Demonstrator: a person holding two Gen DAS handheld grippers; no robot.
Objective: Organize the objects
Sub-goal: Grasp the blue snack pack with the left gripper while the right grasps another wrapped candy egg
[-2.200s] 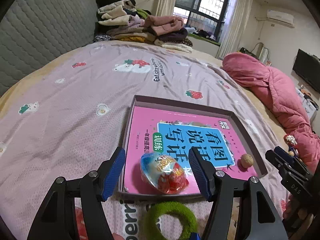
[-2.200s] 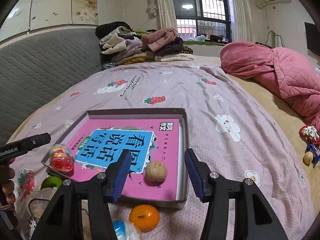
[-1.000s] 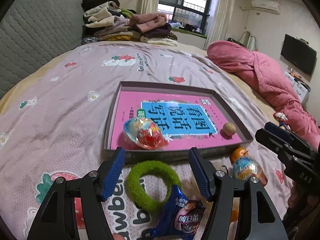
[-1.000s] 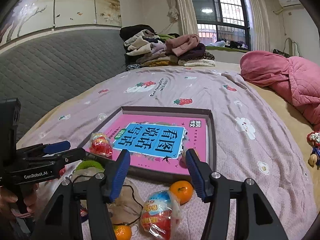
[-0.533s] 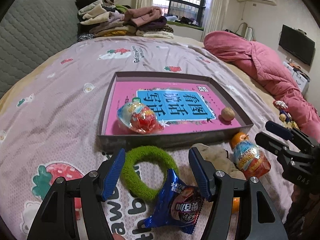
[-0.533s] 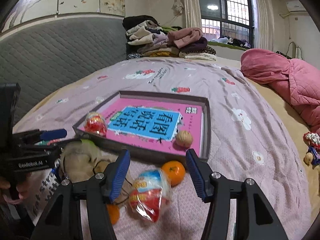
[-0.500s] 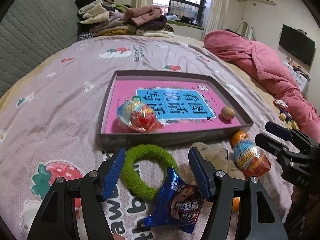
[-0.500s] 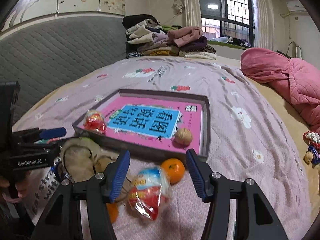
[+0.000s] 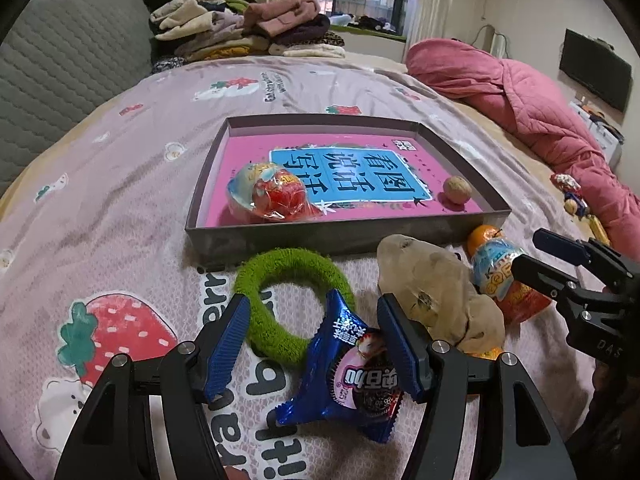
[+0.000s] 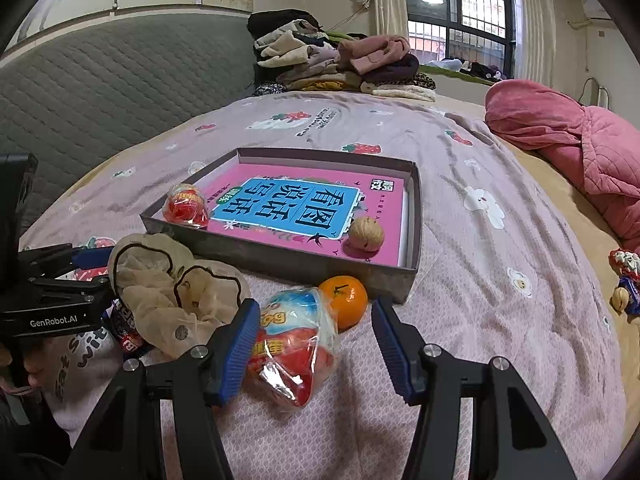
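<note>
A shallow grey box [image 9: 280,236] on the bed holds a pink book, a wrapped toy egg [image 9: 272,196] and a walnut [image 9: 457,189]. In front of the box lie a green fuzzy ring [image 9: 288,300], a blue snack packet [image 9: 348,376], a beige cloth [image 9: 436,292], a second wrapped toy egg [image 10: 296,344] and an orange [image 10: 346,300]. My left gripper [image 9: 314,344] is open, low over the bed, with the packet between its fingers. My right gripper [image 10: 316,348] is open around the second egg, whose wrapper lies close to the left finger.
Folded clothes [image 9: 240,24] are stacked at the far end of the bed. A pink quilt [image 9: 520,92] is heaped on the right and a grey padded headboard [image 10: 80,92] stands on the left. Small toys [image 10: 624,280] lie near the right edge.
Both grippers have sunk toward the bed. The packet now lies between the left fingers and the egg between the right ones. Neither gripper's opening has changed.
</note>
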